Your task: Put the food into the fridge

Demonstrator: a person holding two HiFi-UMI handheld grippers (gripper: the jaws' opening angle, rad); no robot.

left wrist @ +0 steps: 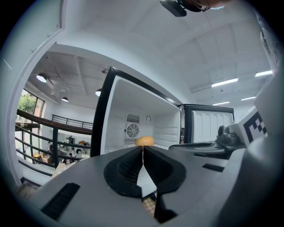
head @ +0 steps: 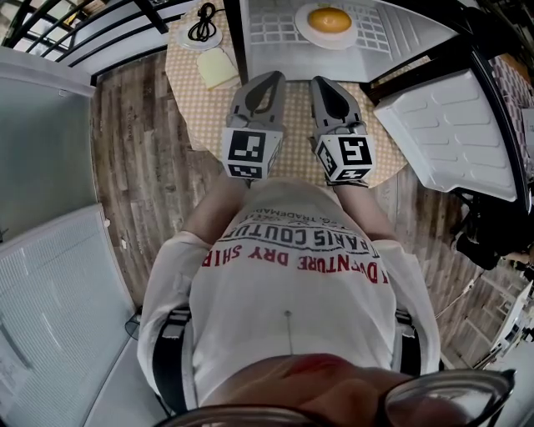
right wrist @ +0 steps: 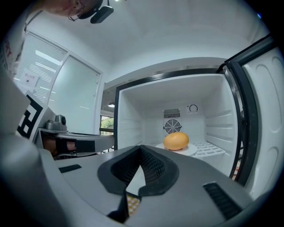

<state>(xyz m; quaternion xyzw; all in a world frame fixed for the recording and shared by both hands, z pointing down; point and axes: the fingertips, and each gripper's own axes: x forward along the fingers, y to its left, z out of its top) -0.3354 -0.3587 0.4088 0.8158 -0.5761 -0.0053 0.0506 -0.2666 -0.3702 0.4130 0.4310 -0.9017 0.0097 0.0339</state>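
From the head view, both tools were held level, side by side, over the round, checked-cloth surface. The left claw and the right claw pointed at the open white fridge. And the food was in! The round orange food sat on a white plate on the wire shelf inside. A pale yellow flat piece lay on the surface off to the left; I couldn't tell what it was.

Over to the left gripper view: the left claw was pinched together at the tips with nothing between them, and the orange food showed just above them, deep in the cabinet.

The right gripper view was the clearest. The right claw was closed and empty too, with the food on its plate in front of the rear fan grille. The fridge door stood wide open at the right.

So the placing looked done to me. The next job was probably swinging that door shut with a gentle push from a closed claw, unless the yellow piece was meant to go in first.
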